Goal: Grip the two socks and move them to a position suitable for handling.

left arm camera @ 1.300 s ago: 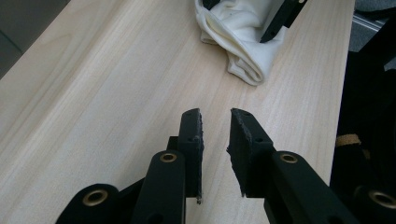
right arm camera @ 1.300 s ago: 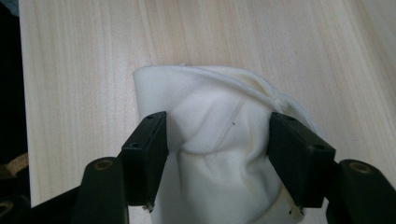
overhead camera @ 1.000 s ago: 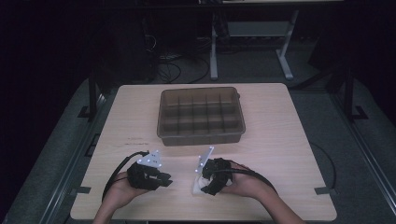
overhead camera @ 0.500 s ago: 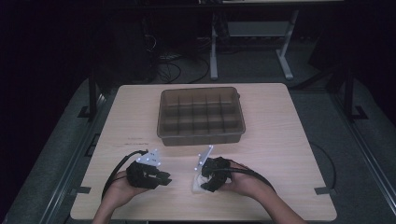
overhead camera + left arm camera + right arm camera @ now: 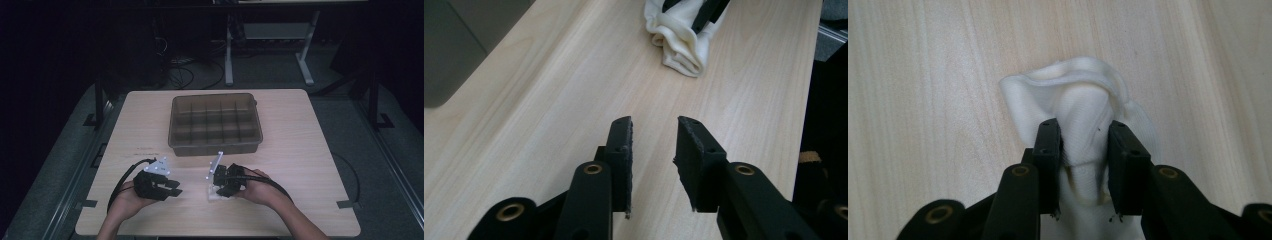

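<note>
- High view: I have my left claw [image 5: 172, 186] low over the near part of the table [image 5: 300, 150], its tips pointing across toward my right claw [image 5: 216, 184], which sits just beside it. Under the tips of the right claw I can make out a pale scrap, the white cloth [image 5: 216, 195], lying on the table. Beyond both claws, well apart from them, stands a brown tray [image 5: 216, 145] with dividers; I cannot tell whether anything lies in its compartments.
- Left gripper view: the left claw [image 5: 654, 145] is released. Its jaws have just been opening, they stand apart, and there is bare wood between them, nothing gripped. Ahead of the tips and a little to their right, near but not touching, the white cloth [image 5: 681, 42] lies bunched on the table [image 5: 549, 100], with the black jaws of the other claw sunk into its far side. A grey wall of the tray [image 5: 454, 45] shows off to the left of this claw.
- Right gripper view: the right claw [image 5: 1080, 145] is grasping the white cloth [image 5: 1068, 90]. Its jaws have just been closing, and both pads now press into a raised fold of the cloth, which is pinched narrow between them. The rest of the cloth puffs out beyond the tips and spreads beneath the jaws, resting on the table [image 5: 923, 100].
</note>
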A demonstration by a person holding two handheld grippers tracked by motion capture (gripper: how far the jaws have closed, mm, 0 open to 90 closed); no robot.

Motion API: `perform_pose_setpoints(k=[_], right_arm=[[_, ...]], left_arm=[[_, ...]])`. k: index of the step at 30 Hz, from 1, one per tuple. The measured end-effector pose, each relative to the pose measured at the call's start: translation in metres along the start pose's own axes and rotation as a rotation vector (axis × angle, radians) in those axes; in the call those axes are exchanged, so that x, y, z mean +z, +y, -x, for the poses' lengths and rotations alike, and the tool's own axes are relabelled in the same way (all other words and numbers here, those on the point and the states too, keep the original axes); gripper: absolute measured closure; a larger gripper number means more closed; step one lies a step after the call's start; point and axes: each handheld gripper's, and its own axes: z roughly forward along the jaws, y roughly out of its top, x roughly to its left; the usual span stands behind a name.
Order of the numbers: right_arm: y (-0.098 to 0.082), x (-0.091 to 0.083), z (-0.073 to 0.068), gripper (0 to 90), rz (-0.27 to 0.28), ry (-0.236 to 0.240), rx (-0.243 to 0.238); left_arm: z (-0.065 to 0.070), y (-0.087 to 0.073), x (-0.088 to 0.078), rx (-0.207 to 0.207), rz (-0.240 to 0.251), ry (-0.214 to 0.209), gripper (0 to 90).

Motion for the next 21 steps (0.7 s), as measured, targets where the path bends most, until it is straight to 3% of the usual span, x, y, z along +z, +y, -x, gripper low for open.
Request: perform_pose_setpoints(k=[21], right_arm=[[-0.016,-0.014,0.010,70.1,0.053,0.084,0.042]], left_arm=[[-0.008,-0.007,-0.010,-0.041,0.007,0.032,57.3]])
